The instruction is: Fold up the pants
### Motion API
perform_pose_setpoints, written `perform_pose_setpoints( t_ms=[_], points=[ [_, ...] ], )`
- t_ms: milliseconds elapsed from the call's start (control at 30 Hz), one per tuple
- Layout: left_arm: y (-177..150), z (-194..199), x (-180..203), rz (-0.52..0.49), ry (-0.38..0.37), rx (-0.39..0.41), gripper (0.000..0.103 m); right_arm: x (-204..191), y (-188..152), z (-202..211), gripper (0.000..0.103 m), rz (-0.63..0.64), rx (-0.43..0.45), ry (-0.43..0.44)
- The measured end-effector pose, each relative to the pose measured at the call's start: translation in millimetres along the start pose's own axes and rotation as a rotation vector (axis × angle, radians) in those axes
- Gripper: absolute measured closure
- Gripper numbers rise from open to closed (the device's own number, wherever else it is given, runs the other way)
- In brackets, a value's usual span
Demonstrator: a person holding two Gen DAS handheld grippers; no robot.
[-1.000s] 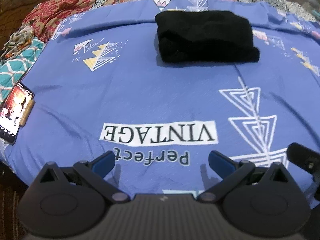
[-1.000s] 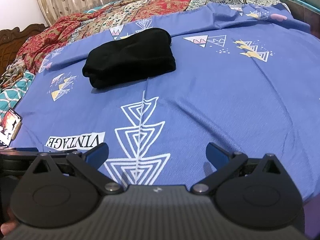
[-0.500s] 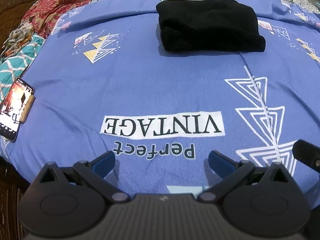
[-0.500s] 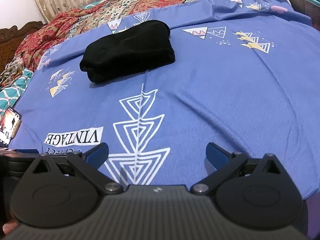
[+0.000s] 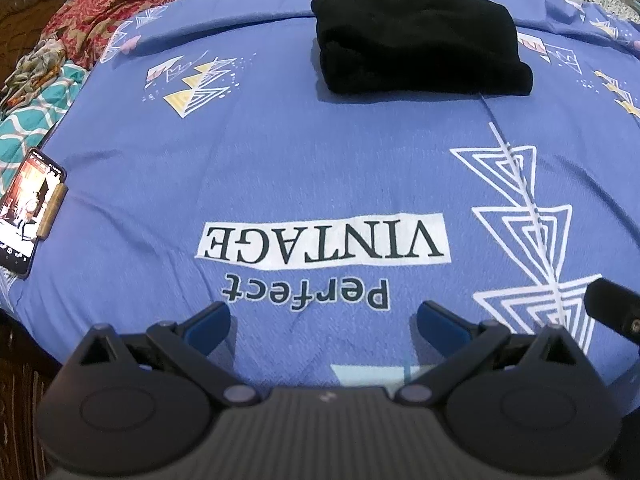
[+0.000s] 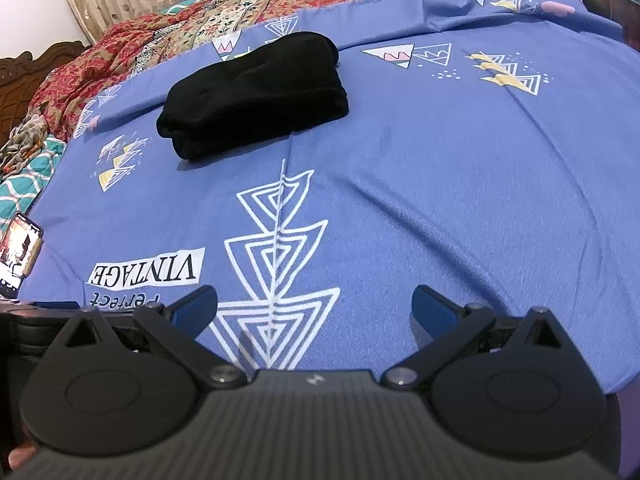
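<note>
The black pants (image 5: pixel 418 40) lie folded into a compact thick bundle on the far part of the blue printed bedsheet (image 5: pixel 300 152). The right wrist view shows the same bundle (image 6: pixel 256 94) at upper left. My left gripper (image 5: pixel 323 320) hovers open over the near edge of the sheet, by the "Perfect VINTAGE" print, with nothing between its fingers. My right gripper (image 6: pixel 314 306) is open too, above the white triangle print, holding nothing. Both stand well short of the pants.
A lit phone (image 5: pixel 28 210) lies at the sheet's left edge. A red patterned quilt (image 6: pixel 132 48) and a teal patterned cloth (image 5: pixel 28 132) lie at the back left. A carved wooden headboard (image 6: pixel 20 80) and a curtain stand behind. Part of the left gripper (image 6: pixel 24 328) shows at the right wrist view's left edge.
Both grippers have drawn back and tilted a little, so the pants sit slightly higher in the left view. The pants have not moved and both grippers stayed open.
</note>
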State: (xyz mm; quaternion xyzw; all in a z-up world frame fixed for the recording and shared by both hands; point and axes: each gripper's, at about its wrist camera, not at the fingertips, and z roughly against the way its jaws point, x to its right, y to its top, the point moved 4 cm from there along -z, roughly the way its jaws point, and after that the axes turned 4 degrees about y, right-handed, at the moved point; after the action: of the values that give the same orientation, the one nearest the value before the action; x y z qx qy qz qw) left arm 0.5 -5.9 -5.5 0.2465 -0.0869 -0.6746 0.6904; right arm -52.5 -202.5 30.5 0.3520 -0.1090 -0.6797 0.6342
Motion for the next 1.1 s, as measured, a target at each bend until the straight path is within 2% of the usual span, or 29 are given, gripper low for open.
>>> perform_pose_setpoints(
  t_ms=[1100],
  points=[
    [-0.3, 1.4, 0.7, -0.003, -0.01, 0.0, 0.0, 0.6, -0.9, 0.1, 0.0, 0.003, -0.011, 0.013]
  ],
)
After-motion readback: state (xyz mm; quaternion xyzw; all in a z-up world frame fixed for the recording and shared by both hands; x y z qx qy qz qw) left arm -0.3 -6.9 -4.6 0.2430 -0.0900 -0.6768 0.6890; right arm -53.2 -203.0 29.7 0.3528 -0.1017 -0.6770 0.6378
